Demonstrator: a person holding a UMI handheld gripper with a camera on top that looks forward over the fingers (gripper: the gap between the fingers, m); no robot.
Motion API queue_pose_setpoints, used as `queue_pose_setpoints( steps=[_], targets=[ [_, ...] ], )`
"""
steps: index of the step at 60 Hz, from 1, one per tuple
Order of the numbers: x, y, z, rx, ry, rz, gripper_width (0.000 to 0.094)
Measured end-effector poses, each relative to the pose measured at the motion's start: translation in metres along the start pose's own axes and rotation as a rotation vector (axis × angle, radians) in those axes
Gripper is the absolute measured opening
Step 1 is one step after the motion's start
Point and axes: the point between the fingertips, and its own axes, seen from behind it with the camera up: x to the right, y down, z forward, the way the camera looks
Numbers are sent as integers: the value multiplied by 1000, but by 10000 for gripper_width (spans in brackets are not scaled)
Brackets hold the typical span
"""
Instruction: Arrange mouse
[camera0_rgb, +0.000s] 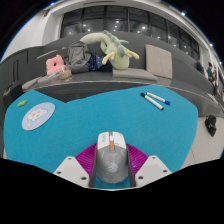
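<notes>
A grey mouse (112, 160) with an orange scroll wheel sits between my fingers, over the near part of a teal desk mat (120, 115). My gripper (112, 170) is shut on the mouse, with the magenta pads (86, 158) pressing on its two sides. The mouse's tail end points back toward me. I cannot tell whether it rests on the mat or hangs just above it.
A round pale disc (38, 115) lies on the mat ahead to the left. Two pens (155, 99) lie ahead to the right. Beyond the mat, a plush toy (110, 45), a grey bag (78, 55) and a pink box (55, 66) stand on the grey desk.
</notes>
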Motion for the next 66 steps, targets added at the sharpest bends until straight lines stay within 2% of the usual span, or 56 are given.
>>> queue_pose_setpoints(
  steps=[6, 11, 19, 28, 38, 45, 49, 57, 64, 66],
  targets=[
    [-1, -1, -4, -18, 15, 3, 365],
    [-10, -10, -14, -15, -17, 27, 348],
    [-34, -64, -48, 82, -44, 10, 347],
    [-115, -125, -75, 119, -173, 47, 346],
    [-219, -166, -53, 143, -237, 30, 346],
    [-282, -152, -12, 82, -279, 47, 345],
    [-304, -136, 16, 45, -258, 19, 349],
    [-329, -118, 60, 42, -211, -29, 356],
    [-335, -84, 88, -42, -179, -35, 365],
    [-335, -82, 91, -35, -169, -40, 381]
  ],
)
